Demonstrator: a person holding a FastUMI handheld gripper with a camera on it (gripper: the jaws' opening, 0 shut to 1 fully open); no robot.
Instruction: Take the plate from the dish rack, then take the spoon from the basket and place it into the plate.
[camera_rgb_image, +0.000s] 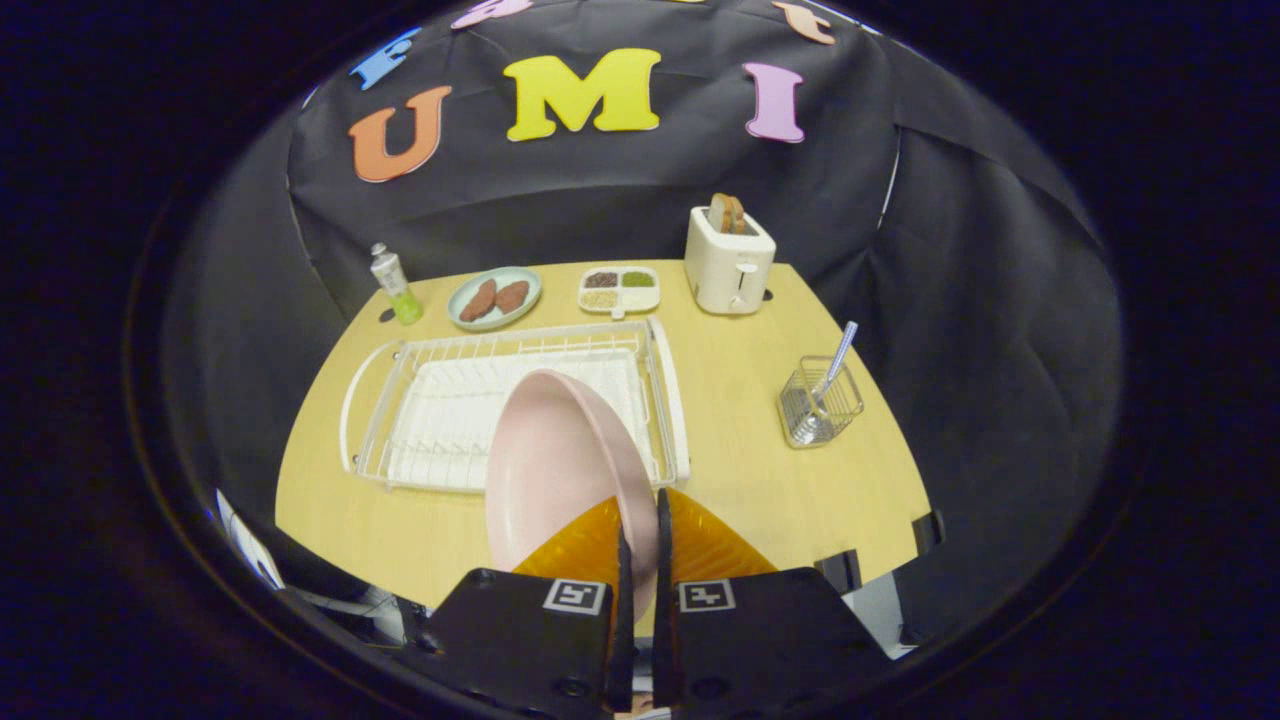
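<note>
Plate (555, 470): pink, held up on edge, its rim pinched between the two fingers, hanging over the front of the dish rack (520, 400)
Gripper (640, 530): fingers squeezed together on the plate's rim
Spoon (835, 365): standing in the wire basket (820, 405), off to the right of the rack
Table (750, 470): toaster (729, 260), bottle (395, 285) and food dishes along the back

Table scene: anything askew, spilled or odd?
Nothing spilled or damaged. The pink plate stands on edge, tilted, its rim clamped between the fingers in front of the dish rack. The spoon leans in its basket.
</note>
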